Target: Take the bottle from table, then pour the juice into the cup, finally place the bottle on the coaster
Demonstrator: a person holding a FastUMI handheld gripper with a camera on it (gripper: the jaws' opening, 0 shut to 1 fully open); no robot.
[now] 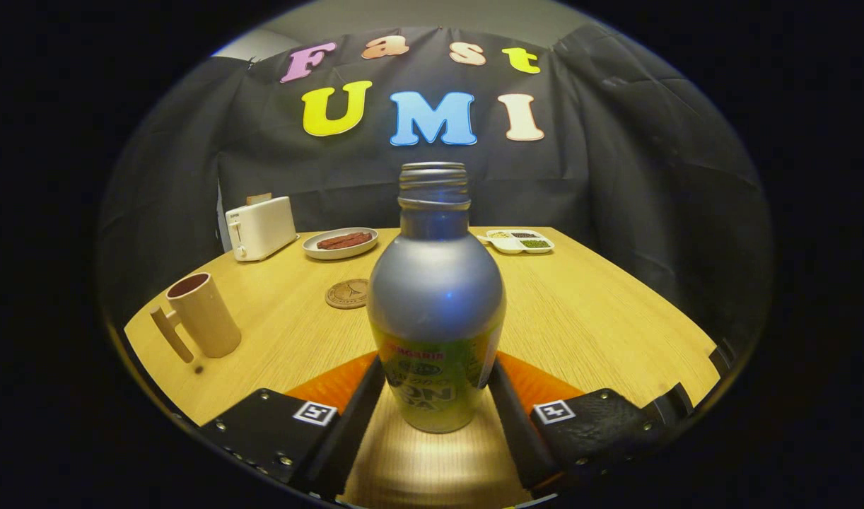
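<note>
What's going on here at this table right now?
A person's handheld claw has its two fingers closed against the sides of an uncapped bottle, which stands upright between them; whether it has left the table is unclear. The cup sits off to the left, and the coaster lies just behind the bottle. Nothing has been poured yet. Farther back are a toaster, a plate and a divided tray.

Dim, warm light falls from above. A soft highlight sits on the bottle [435, 297] shoulder, and a bright patch glows on the table [580, 318] beneath it, between the gripper [435, 410] fingers, which press on its sides. Fisheye distortion bows the table edges; the rim darkens. The focus is fairly sharp throughout.
</note>
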